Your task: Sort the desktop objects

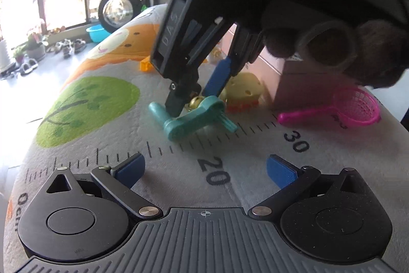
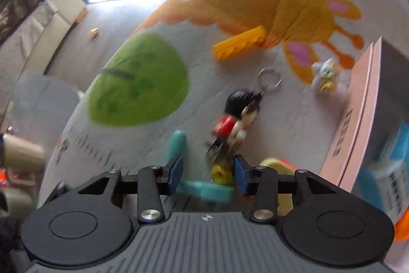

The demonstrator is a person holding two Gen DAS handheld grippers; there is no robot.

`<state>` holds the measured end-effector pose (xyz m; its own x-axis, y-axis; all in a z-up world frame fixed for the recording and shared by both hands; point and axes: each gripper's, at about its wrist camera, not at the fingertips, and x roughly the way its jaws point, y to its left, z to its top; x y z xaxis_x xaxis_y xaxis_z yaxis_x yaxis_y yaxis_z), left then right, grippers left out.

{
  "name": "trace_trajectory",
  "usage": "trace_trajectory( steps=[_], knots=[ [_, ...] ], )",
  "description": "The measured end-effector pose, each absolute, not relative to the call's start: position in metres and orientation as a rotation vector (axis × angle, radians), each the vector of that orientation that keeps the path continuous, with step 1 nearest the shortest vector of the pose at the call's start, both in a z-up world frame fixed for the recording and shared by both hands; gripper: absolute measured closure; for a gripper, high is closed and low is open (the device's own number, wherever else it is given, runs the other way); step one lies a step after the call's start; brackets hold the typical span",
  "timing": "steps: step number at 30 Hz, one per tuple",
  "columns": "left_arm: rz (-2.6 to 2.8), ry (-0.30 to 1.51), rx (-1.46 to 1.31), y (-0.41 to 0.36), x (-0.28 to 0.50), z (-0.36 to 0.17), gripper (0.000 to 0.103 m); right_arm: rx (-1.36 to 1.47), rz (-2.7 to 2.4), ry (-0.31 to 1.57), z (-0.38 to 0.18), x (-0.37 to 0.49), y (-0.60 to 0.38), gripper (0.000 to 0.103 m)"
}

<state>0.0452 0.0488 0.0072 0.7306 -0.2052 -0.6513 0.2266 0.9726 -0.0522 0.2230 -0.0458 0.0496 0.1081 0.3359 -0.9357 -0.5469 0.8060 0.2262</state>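
— Right claw (image 2: 208, 174) — how is it seen?
— It is pointed steeply down at the mat (image 2: 143, 145), its blue pads (image 2: 176, 170) partly drawn in. A small gold bell (image 2: 222, 173) is framed between them, along with the lower end of a doll keychain (image 2: 236, 123) in a red top; whether the pads press on either cannot be told from the blurred view. No earlier picture is given, so only this stance is reported.
— And from the other side?
— In the left wrist view the right claw (image 1: 196, 96) is seen standing over a teal plastic toy (image 1: 189, 117), one finger tip (image 1: 176, 104) set against its handle, the gold bell (image 1: 194, 102) just behind.
— The left claw (image 1: 204, 170)?
— It is spread wide and empty, hovering over the ruler marks printed on the mat (image 1: 242, 145).
— What is found further out?
— A yellow cheese-shaped brush (image 1: 242, 91) is seen just behind the teal toy, a pink scoop net (image 1: 345, 109) to its right, beside a pink box (image 2: 363, 114). An orange block (image 2: 240, 42) and a small white figure (image 2: 326, 76) are laid farther back on the mat.
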Motion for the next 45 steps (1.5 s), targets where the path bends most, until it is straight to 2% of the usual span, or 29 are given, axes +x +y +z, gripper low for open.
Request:
trace_trajectory(
  steps=[1,3,4,7,8,11,13,16,19,25,26,27,29,32,38,40,42,44,45],
  knots=[
    [-0.246,0.713,0.039,0.046,0.043,0.006,0.000,-0.201,0.692,1.298,0.058,0.213,-0.047,0.058],
    [-0.251,0.708,0.063,0.039,0.039,0.005,0.000,-0.247,0.690,1.194,0.079,0.204,-0.050,0.045],
    [-0.249,0.705,0.073,0.037,0.039,0.005,0.000,-0.264,0.646,1.122,0.092,0.205,-0.052,0.042],
    [-0.245,0.705,0.077,0.036,0.040,0.003,0.000,-0.313,0.465,1.002,0.103,0.235,-0.059,0.041],
    [-0.245,0.707,0.072,0.037,0.037,0.003,0.000,-0.326,0.417,0.989,0.101,0.247,-0.060,0.043],
    [-0.250,0.711,0.051,0.041,0.037,0.001,0.000,-0.347,0.296,1.009,0.082,0.288,-0.060,0.059],
    [-0.257,0.706,0.034,0.045,0.035,0.002,0.000,-0.377,0.245,1.021,0.068,0.306,-0.060,0.061],
    [-0.263,0.703,0.009,0.048,0.035,0.002,0.000,-0.466,0.214,1.014,0.048,0.316,-0.051,0.076],
    [-0.266,0.702,0.002,0.050,0.036,0.002,0.000,-0.501,0.223,1.017,0.039,0.312,-0.044,0.077],
    [-0.263,0.701,-0.006,0.051,0.035,0.002,0.000,-0.398,0.511,1.138,0.079,0.245,-0.055,0.077],
    [-0.261,0.702,-0.003,0.050,0.036,0.002,0.000,-0.402,0.578,1.140,0.088,0.230,-0.058,0.071],
    [-0.258,0.703,0.002,0.049,0.036,0.002,0.000,-0.390,0.621,1.133,0.098,0.219,-0.061,0.059],
    [-0.253,0.704,0.012,0.047,0.037,0.002,0.000,-0.340,0.625,1.092,0.114,0.212,-0.065,0.050],
    [-0.251,0.704,0.017,0.046,0.037,0.001,0.000,-0.223,0.537,1.069,0.115,0.236,-0.060,0.047],
    [-0.258,0.702,0.002,0.049,0.036,0.001,0.000,0.037,0.365,1.136,0.060,0.324,-0.028,0.046],
    [-0.262,0.700,-0.008,0.051,0.036,0.002,0.000,0.034,0.329,1.137,0.046,0.337,-0.018,0.051],
    [-0.265,0.699,-0.014,0.052,0.036,0.002,0.000,-0.011,0.347,1.137,0.036,0.338,-0.012,0.086],
    [-0.266,0.698,-0.017,0.053,0.036,0.002,0.000,-0.056,0.375,1.137,0.036,0.329,-0.011,0.092],
    [-0.266,0.698,-0.018,0.053,0.036,0.002,0.000,-0.068,0.391,1.133,0.039,0.321,-0.014,0.092]
  ],
)
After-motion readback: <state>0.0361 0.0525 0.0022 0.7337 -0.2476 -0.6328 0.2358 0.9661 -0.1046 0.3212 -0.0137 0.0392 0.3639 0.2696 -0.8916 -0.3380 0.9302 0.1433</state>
